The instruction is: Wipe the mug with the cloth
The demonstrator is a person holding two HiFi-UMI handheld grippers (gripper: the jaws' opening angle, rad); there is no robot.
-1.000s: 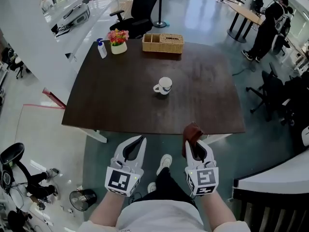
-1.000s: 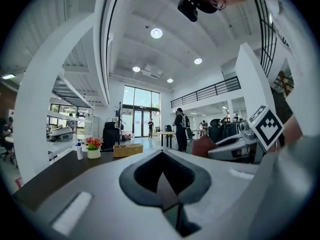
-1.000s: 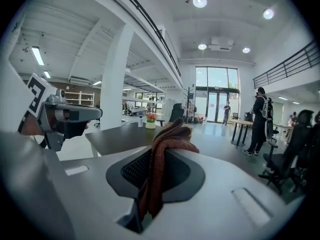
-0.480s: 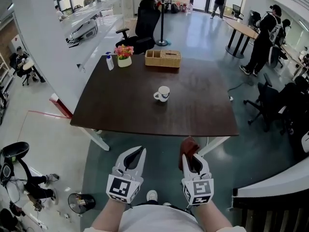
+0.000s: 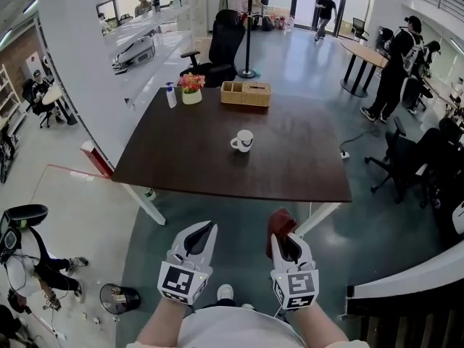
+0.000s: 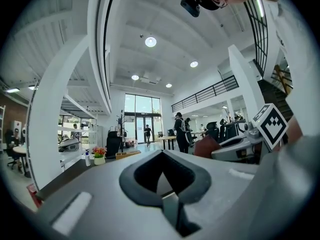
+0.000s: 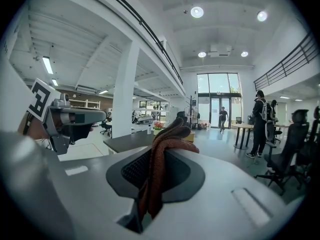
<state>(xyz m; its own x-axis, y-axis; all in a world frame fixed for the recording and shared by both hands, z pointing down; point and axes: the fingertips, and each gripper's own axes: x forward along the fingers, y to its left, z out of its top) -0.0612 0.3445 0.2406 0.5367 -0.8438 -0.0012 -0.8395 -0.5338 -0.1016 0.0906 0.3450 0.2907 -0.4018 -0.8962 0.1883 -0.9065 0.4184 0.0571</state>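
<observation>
Right gripper (image 5: pixel 281 232) is clamped on the cloth (image 5: pixel 280 220), and its own view confirms it: a reddish-brown fold is pinched between the two jaws and bunches up past the tips. Left gripper (image 5: pixel 207 228) is beside it at the same height, jaws pressed together with nothing between them; its own view shows the dark pads meeting at a point and only room beyond. Both grippers hover over the grey floor, short of the near edge of the dark wooden table (image 5: pixel 203 169), with the person's shoes just visible below them. Now the mug (image 5: pixel 244 141): it stands upright near the middle of the tabletop, white with a darker band, its handle turned toward the view's left. It is well apart from both grippers and from the cloth, ahead of them across the near edge, roughly in line with the gap between the two. Nothing touches it. At the far edge of the table sit a wicker basket (image 5: pixel 246 93), a pot of flowers (image 5: pixel 192 88) and a spray bottle (image 5: pixel 171 95), all well behind the mug. A black office chair (image 5: pixel 221 43) stands beyond the table, and a few people stand by another desk at the far right of the room.
</observation>
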